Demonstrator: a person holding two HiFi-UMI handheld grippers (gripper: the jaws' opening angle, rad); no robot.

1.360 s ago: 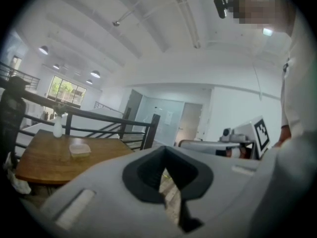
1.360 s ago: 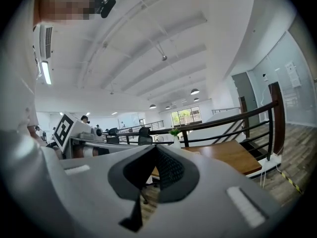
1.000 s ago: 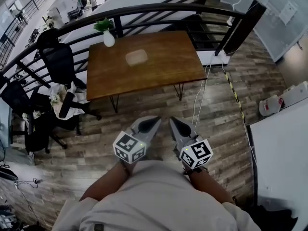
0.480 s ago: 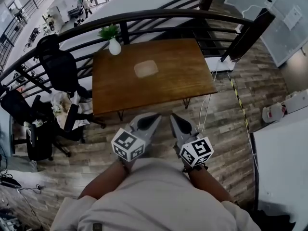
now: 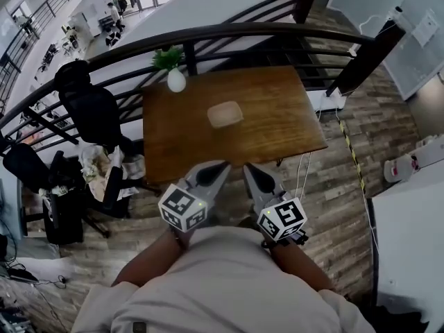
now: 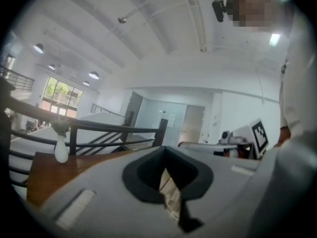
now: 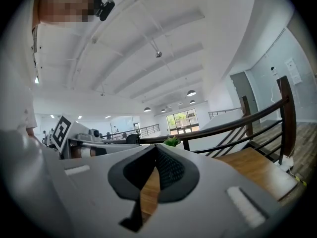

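The left gripper point(image 5: 219, 166) and right gripper point(image 5: 250, 169) are hovering side by side close to the person's chest, both with jaws pressed together and gripping nothing. Their tips are pointing toward the near edge of the wooden bench point(image 5: 277, 127). A pale dish point(image 5: 225, 114) is lying mid-bench. A white vase point(image 5: 176, 80) holding a plant is standing at the far-left corner, beside the railing point(image 5: 125, 44).

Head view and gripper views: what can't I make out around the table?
Dish: head view, too small to show any contents; gripper views, hidden behind the gripper bodies.
Table, near edge: head view, partly covered by the left gripper and right gripper.
Heap by the chairs: head view, too small to identify.
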